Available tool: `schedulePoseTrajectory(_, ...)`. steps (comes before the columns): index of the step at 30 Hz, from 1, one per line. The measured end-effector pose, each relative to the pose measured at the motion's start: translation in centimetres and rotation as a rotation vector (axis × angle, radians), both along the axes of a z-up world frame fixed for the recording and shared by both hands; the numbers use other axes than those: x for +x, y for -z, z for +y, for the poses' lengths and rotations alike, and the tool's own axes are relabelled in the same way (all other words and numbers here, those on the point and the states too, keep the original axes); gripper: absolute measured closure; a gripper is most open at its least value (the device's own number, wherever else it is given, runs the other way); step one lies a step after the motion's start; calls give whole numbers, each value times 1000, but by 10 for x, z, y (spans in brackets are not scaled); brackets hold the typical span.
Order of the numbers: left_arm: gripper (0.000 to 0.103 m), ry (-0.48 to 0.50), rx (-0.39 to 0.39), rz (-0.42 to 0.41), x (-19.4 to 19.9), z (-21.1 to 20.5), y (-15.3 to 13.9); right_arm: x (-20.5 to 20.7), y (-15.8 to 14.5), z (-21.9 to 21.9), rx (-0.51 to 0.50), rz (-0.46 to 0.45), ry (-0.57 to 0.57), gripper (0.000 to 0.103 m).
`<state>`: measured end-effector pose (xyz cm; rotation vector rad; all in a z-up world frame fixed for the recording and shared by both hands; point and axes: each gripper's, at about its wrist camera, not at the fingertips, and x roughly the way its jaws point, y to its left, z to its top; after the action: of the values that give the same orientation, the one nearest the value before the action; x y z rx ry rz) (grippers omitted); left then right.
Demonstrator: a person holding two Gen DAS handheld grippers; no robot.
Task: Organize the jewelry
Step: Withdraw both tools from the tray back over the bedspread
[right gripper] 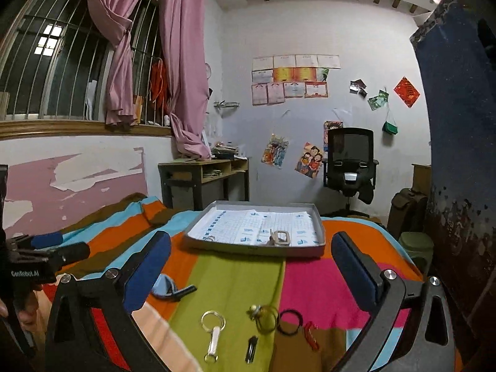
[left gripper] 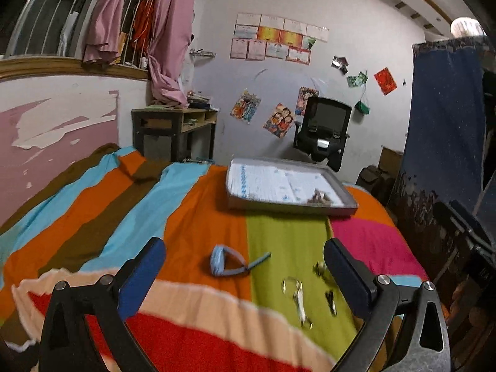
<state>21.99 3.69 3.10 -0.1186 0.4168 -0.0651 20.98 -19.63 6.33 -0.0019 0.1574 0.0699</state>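
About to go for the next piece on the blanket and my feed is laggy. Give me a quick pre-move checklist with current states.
1. Left gripper open and empty: ok.
2. Right gripper open and empty: ok.
3. Tray has free room: ok; only a buckle and a small ring lie near its front edge.
4. Pieces left to move: not ok; key ring, gold ring, black band, red piece, black clip and blue strap lie on the blanket.
5. Gold ring apart from black band: cannot tell.
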Motion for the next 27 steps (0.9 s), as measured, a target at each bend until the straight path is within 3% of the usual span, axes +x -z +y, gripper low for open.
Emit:
schedulePoseTrajectory(11, 0, -15, 21, 78, -56, -4, 29, -55, 31, 6, 0, 67, 36, 1)
schedulePoseTrajectory(27, 0, 3, 54, 165, -58, -17, 43, -46, 81, -14, 80, 248, 60, 1)
